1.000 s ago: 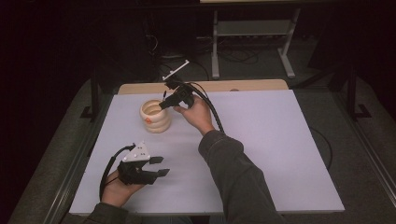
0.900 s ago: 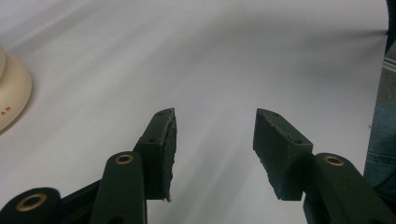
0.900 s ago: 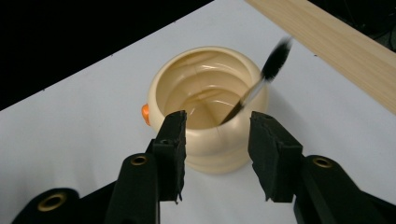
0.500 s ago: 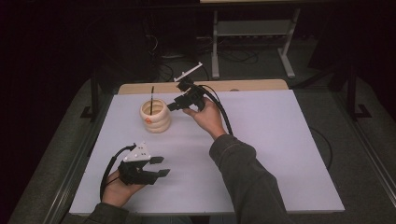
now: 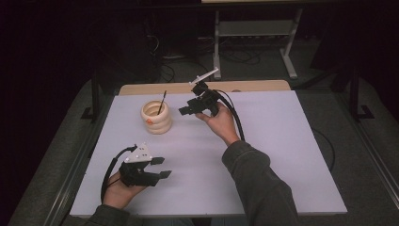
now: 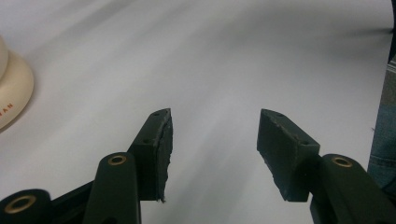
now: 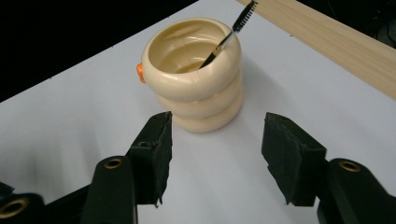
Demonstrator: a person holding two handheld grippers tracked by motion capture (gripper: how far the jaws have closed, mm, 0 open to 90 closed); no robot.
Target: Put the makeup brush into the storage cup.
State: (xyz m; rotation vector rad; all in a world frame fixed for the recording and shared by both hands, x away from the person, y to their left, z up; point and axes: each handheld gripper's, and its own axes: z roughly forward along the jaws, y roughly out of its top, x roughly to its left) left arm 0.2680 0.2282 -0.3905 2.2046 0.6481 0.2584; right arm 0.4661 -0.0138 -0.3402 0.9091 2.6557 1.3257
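A cream ringed cup [image 5: 156,117] with an orange spot stands at the back left of the white table. A thin dark brush [image 5: 162,101] leans inside it, bristles up. My right gripper [image 5: 187,109] hovers just right of the cup and points at it. Its jaws have just been opening, and nothing is between them. In the right gripper view the cup [image 7: 196,74] and brush [image 7: 233,28] sit beyond the open right gripper [image 7: 217,123]. My left gripper [image 5: 165,167] rests low near the front left. Its jaws have just been opening too, over bare table [image 6: 215,116].
A white sheet [image 5: 282,155] covers the table, with a wooden strip [image 5: 254,86] along the far edge. A metal stand [image 5: 254,33] and cables lie on the dark floor beyond. The cup's base [image 6: 11,93] shows at the left of the left gripper view.
My right gripper has drawn back to the right from the cup and its jaws stand wider. The brush now leans in the cup by itself. The left hand has stayed put.
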